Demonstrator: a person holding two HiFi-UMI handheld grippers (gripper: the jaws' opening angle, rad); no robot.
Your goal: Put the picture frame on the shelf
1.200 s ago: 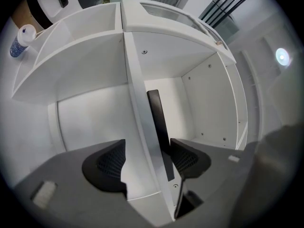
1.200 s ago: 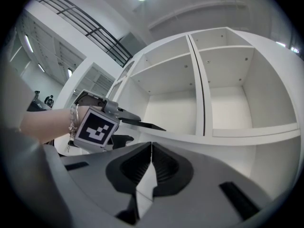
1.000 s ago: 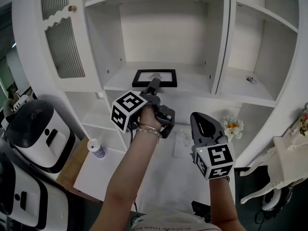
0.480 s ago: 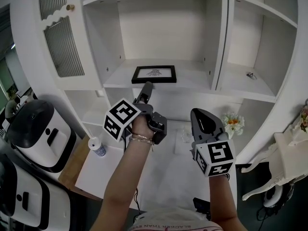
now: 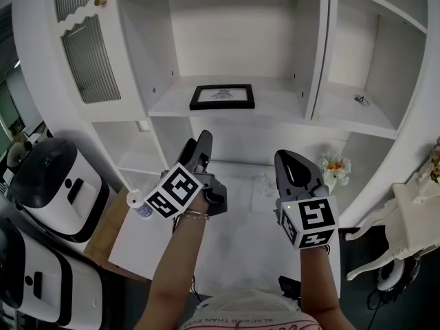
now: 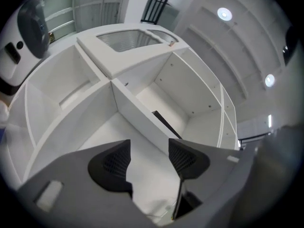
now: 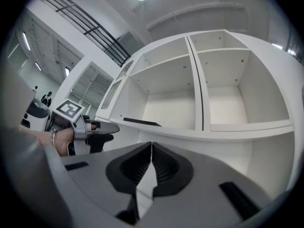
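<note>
The black picture frame (image 5: 222, 96) lies flat on the white shelf (image 5: 275, 105) of the middle compartment; its edge shows as a dark strip (image 6: 166, 124) in the left gripper view and as a thin dark strip (image 7: 141, 122) in the right gripper view. My left gripper (image 5: 200, 148) hangs below and in front of that shelf, well apart from the frame; its jaws are closing and hold nothing (image 6: 149, 161). My right gripper (image 5: 294, 169) stays shut and empty (image 7: 151, 165) at the right, lower than the shelf.
A small dark object (image 5: 359, 100) lies on the right compartment's shelf. A flower bunch (image 5: 335, 170) stands low at the right. A white and black appliance (image 5: 51, 184) sits at the left, a small bottle (image 5: 137, 202) beside it. A ribbed cabinet door (image 5: 93, 50) is upper left.
My left gripper has drawn back and down from the shelf, away from the frame, which stays lying there. The right gripper has hardly moved.
</note>
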